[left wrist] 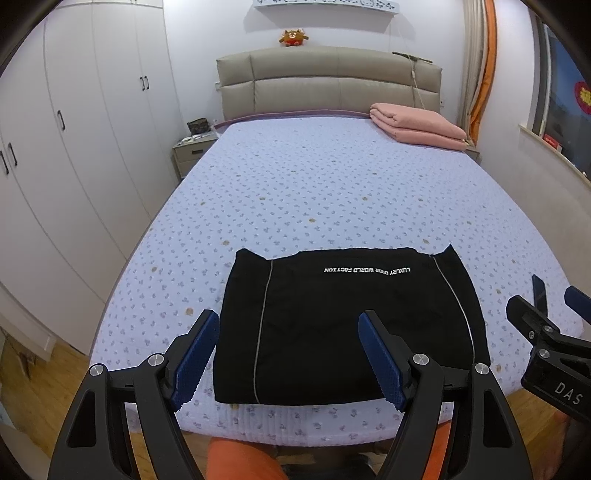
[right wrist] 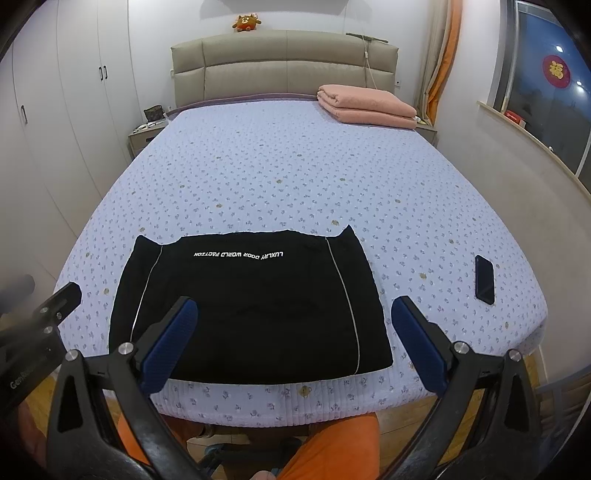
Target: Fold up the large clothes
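The black garment (left wrist: pixel 332 325) lies folded into a neat rectangle at the near end of the bed (left wrist: pixel 332 184), close to the foot edge, white lettering facing up and reading upside down from here. Two thin pale stripes run down it, one near each side.

The left gripper (left wrist: pixel 291 354) hovers over the garment's near left part, jaws wide apart, nothing between the blue pads (left wrist: pixel 192 365). Its left pad sits just off the garment's left edge in the picture, the right pad over the cloth; whether either one touches the fabric is hard to say from this angle.

The right gripper (right wrist: pixel 295 343) hangs over the near right part, jaws also spread wide and empty. One pad shows over the black cloth, the other beyond its right edge, over the flowered sheet.

Each gripper shows at the edge of the other's view: the right one at the far right of the left view, the left one at the far left of the right view.

A dark phone (right wrist: pixel 484 279) lies flat on the sheet, well to the right of the garment. At the head end, a folded pink blanket (right wrist: pixel 365 105) sits on the right corner by the padded headboard (right wrist: pixel 284 62). A small plush toy (right wrist: pixel 245 22) perches on top of the headboard. White wardrobes (left wrist: pixel 74 147) line the left wall. Orange-clad knees (right wrist: pixel 332 443) show below the bed's foot edge.
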The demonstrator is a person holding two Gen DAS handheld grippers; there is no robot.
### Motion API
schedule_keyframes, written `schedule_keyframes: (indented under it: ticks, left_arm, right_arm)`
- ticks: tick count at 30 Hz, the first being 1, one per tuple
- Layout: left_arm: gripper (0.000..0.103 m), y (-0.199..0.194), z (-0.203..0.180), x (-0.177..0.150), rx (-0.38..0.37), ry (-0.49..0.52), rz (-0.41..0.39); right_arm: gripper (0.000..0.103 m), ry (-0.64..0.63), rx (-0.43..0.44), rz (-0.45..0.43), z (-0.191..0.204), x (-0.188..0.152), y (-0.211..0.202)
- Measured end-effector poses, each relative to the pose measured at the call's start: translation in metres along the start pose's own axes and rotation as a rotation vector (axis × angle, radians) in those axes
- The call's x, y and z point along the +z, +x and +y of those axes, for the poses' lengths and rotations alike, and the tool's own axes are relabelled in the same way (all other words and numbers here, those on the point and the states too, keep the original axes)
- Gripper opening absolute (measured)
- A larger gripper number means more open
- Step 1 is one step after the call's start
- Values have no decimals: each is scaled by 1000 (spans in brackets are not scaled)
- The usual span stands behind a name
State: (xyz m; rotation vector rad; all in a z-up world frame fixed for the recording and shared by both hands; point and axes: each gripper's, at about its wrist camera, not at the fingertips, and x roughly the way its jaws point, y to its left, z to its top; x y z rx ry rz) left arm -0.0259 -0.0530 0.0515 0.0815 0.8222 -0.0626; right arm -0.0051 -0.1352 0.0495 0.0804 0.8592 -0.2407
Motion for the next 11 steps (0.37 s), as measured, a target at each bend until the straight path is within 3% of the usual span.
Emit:
schedule_keyframes:
  ticks: [11]
  left_arm:
    - [79,2,4,0,7,-6,-11]
  right_arm:
    - [103,-8,-2,7,1,-1,2]
